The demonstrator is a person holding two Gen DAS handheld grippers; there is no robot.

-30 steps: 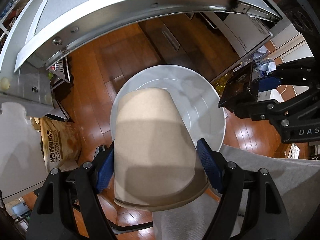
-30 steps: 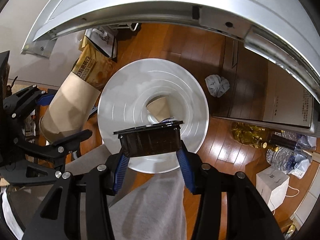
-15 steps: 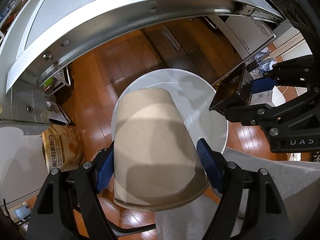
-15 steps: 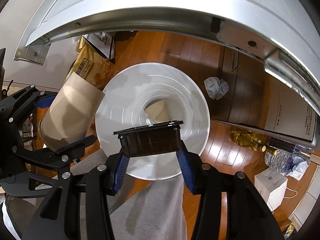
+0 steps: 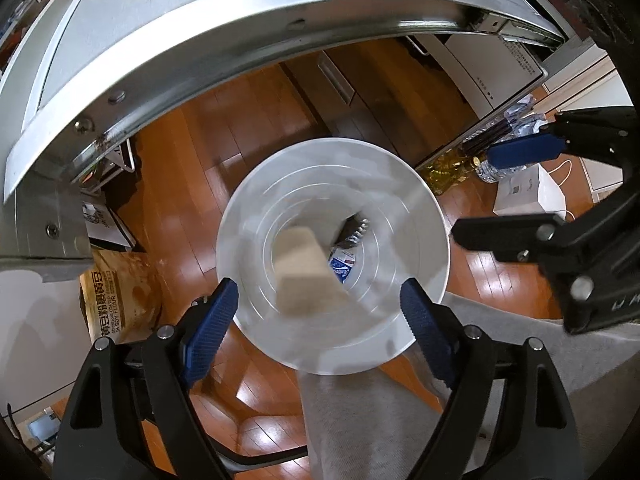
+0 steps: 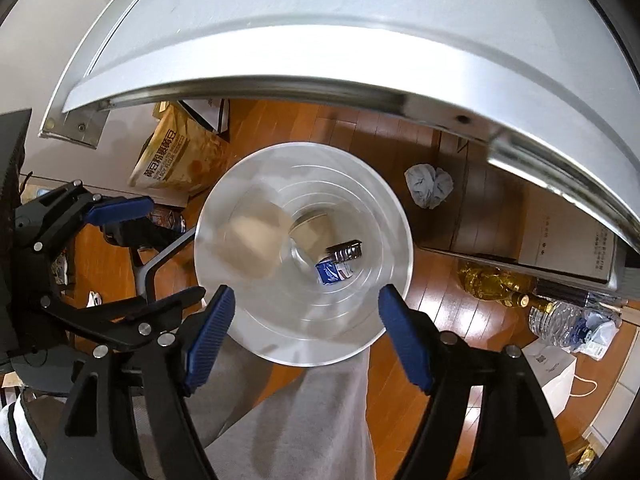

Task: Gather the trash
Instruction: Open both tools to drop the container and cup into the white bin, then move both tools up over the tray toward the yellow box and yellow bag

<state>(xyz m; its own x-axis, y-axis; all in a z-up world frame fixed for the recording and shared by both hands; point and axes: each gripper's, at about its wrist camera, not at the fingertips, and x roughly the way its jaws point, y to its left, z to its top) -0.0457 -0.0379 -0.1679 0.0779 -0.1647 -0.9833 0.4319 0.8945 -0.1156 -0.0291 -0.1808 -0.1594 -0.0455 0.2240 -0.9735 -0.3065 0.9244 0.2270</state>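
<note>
Both claws pointed down over the white bin (image 5: pixel 424 216) on the wooden floor (image 5: pixel 192 184). The left claw (image 5: pixel 320 316) was opening, its blue pads spread with nothing between them — the brown paper cup (image 5: pixel 306 276), blurred, was inside the bin's mouth, clear of the pads. The right claw (image 6: pixel 306 324) was opening too, pads apart and empty. Deeper in the bin lay the black tray (image 6: pixel 346 250) and a blue-and-white wrapper (image 6: pixel 332 274), touching each other. A crumpled grey wad (image 6: pixel 428 186) sat on the floor just beside the bin, below the metal worktop edge (image 6: pixel 320 76).
</note>
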